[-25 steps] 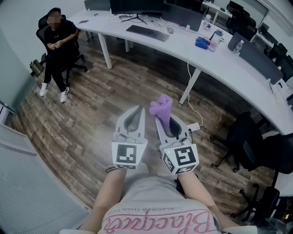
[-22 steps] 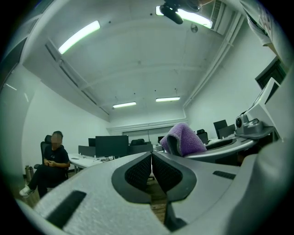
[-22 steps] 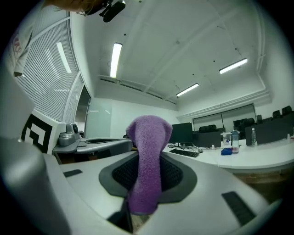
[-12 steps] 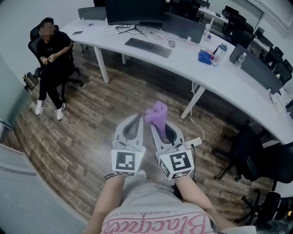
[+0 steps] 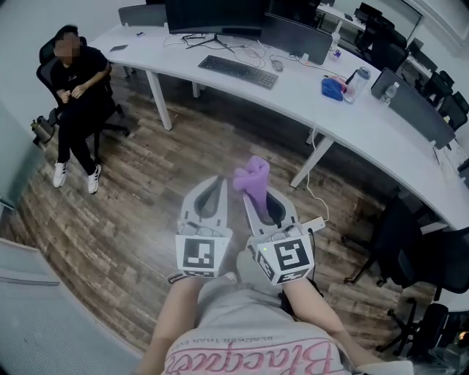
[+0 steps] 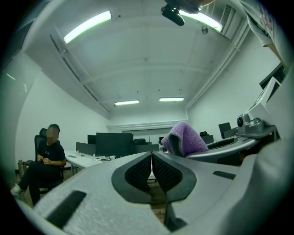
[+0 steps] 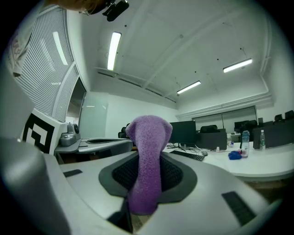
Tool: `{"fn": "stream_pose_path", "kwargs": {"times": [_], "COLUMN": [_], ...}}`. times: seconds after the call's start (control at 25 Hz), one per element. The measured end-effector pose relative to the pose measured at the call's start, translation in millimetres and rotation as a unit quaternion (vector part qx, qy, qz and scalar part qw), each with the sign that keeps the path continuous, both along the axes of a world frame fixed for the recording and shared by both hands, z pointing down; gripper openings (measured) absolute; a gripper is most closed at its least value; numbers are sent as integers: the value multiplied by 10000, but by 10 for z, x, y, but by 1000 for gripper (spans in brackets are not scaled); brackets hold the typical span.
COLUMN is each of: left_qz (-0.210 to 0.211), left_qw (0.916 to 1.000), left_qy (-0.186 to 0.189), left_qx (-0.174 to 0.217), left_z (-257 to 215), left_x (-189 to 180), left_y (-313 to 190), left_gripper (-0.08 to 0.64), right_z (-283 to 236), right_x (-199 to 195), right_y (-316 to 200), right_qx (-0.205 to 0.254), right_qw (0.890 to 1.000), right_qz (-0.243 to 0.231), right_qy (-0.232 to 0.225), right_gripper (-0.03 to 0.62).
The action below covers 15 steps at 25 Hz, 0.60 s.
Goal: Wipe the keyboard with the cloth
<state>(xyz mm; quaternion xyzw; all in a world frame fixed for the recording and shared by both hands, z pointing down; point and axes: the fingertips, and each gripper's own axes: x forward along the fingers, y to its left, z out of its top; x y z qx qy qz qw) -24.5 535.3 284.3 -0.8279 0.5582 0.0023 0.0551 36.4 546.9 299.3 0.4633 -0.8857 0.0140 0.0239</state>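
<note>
Purple cloth [image 5: 250, 178]: clamped between the jaws of my right gripper [image 5: 258, 198], its bunched end standing up past the jaw tips and its lower end hanging down between the pads. It is held over the wooden floor [image 5: 132, 190], well apart from the keyboard [image 5: 238, 71]. The keyboard is black and lies flat on the curved white counter [image 5: 352, 124] ahead of me, just in front of a dark monitor [image 5: 212, 13]. My left gripper [image 5: 217, 181] sits just beside the right one at about the same height, with its jaws closed together and nothing between them. Farther right on the counter are a blue object [image 5: 332, 88] and, beside it, a bottle [image 5: 357, 79]. At the counter's left end a person [image 5: 77, 80] in dark clothes sits in an office chair, hands together.
</note>
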Motion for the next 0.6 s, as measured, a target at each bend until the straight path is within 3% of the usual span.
{"fn": "stream_pose_path", "kwargs": {"times": [0.6], "left_qz": [-209], "left_qw": [9998], "left_qy": [-2], "left_qx": [-25], "left_z": [63], "left_x": [-115], "left_y": [-1164], "left_gripper": [8], "right_z": [144], "right_x": [-68], "right_y": [-1200], "right_qx": [-62], "right_qw": [9997], "right_qz": [-160], "right_qy": [154], "right_gripper": [95]}}
